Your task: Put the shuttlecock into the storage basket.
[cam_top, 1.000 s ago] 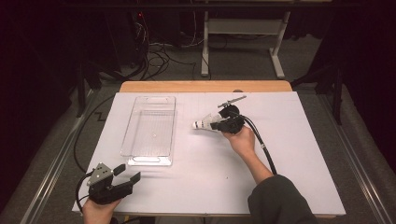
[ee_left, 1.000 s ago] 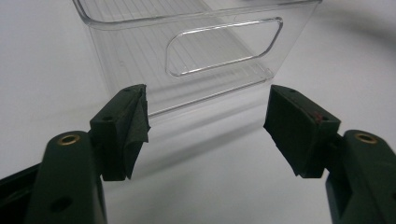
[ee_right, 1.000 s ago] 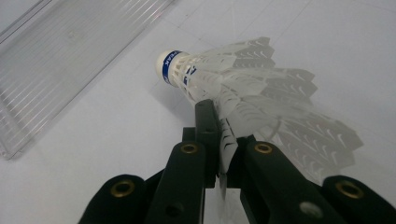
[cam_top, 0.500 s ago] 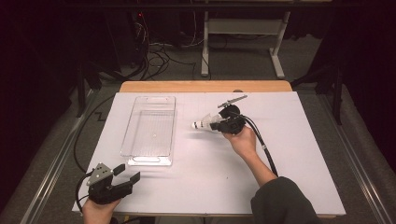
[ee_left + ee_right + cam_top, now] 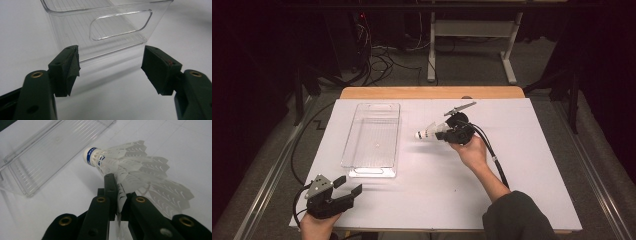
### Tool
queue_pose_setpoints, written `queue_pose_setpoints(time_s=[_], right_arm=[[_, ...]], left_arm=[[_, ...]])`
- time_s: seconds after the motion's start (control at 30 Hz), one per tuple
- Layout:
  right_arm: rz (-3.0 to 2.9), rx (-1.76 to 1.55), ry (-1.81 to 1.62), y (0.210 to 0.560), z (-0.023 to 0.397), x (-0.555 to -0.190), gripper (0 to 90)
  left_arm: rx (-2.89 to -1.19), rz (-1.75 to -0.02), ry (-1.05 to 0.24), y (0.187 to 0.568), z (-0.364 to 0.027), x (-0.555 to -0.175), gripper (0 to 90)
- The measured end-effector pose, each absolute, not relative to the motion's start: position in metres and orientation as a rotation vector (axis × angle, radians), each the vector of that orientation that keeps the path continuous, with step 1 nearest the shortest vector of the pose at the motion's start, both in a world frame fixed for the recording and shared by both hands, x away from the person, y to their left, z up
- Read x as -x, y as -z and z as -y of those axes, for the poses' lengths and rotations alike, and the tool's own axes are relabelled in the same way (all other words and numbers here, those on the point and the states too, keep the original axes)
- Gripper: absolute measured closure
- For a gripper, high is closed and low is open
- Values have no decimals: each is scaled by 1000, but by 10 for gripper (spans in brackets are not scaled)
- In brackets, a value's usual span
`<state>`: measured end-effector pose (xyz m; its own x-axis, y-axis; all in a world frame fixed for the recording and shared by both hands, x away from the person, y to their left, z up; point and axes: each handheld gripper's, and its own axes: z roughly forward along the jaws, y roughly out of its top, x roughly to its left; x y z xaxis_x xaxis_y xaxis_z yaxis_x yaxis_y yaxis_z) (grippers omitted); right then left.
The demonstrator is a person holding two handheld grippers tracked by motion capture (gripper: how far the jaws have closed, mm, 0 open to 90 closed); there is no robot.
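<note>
Your right tool [image 5: 117, 195] is clamped on the shuttlecock's [image 5: 130, 170] feather skirt, just beside the clear bin [image 5: 373, 135]. Your left tool [image 5: 110, 67] rests on the worktop [image 5: 522, 150], jaws apart, nothing between.

High view: overhead, facing forward across table [image 5: 522, 165]. Gripper views: low, close, looking along jaws. All three share the clear tray [image 5: 373, 172] [image 5: 120, 15] [image 5: 37, 162].
</note>
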<state>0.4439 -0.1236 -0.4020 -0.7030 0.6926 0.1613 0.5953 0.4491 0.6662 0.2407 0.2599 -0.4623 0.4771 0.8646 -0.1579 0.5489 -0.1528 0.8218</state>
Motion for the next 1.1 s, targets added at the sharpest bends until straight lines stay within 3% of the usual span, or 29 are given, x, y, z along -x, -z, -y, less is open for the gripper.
queue_pose_setpoints(time_s=[1.1], right_arm=[[-2587,-1048,-1158,374,107,-432,893]], left_arm=[[-1829,-1193,-440,462,-261,-241,314]])
